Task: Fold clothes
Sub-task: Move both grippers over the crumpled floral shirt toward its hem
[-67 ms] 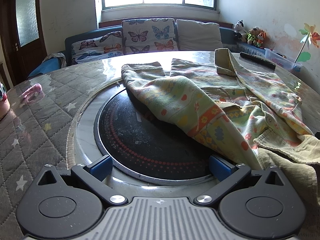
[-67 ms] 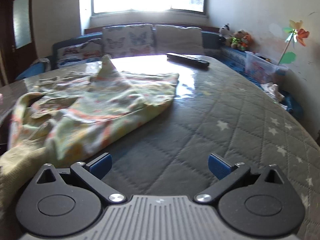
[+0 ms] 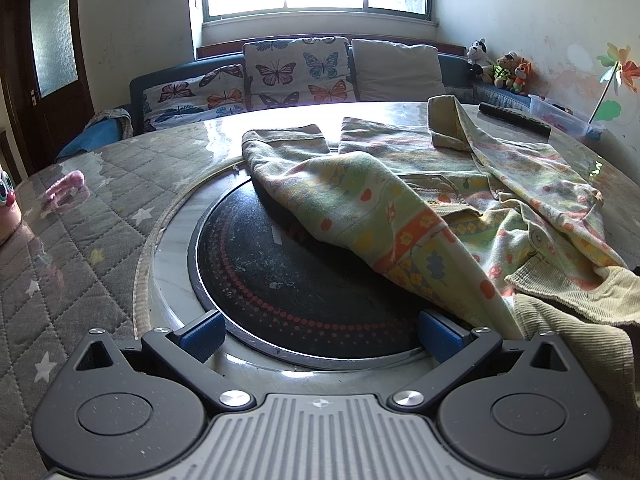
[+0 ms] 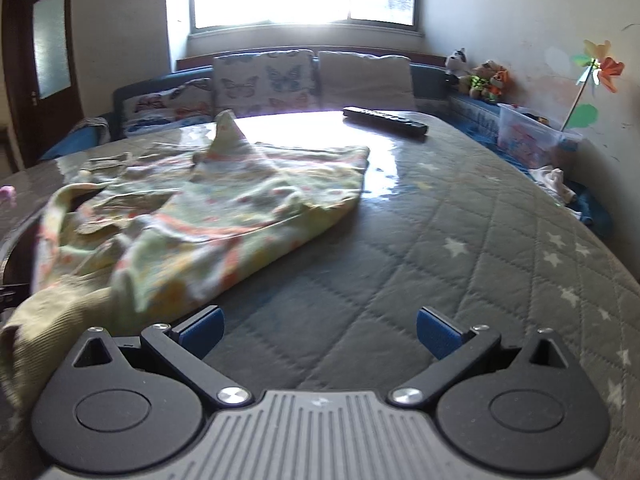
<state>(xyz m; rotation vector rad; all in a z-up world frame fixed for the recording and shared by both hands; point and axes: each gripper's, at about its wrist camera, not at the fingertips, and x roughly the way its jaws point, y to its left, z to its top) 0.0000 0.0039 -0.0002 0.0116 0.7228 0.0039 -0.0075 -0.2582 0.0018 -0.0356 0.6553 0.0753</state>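
Note:
A crumpled pale green and yellow patterned child's garment lies on the round table, partly over the black glass cooktop in the middle. Its ribbed cuff lies near my left gripper's right finger. My left gripper is open and empty, low over the cooktop's near rim. In the right wrist view the same garment lies to the left. My right gripper is open and empty over the quilted grey table cover, with the garment's edge next to its left finger.
A black remote control lies at the far side of the table. A pink item lies at the table's left. A sofa with butterfly cushions stands behind. Soft toys and a plastic box are at the right wall.

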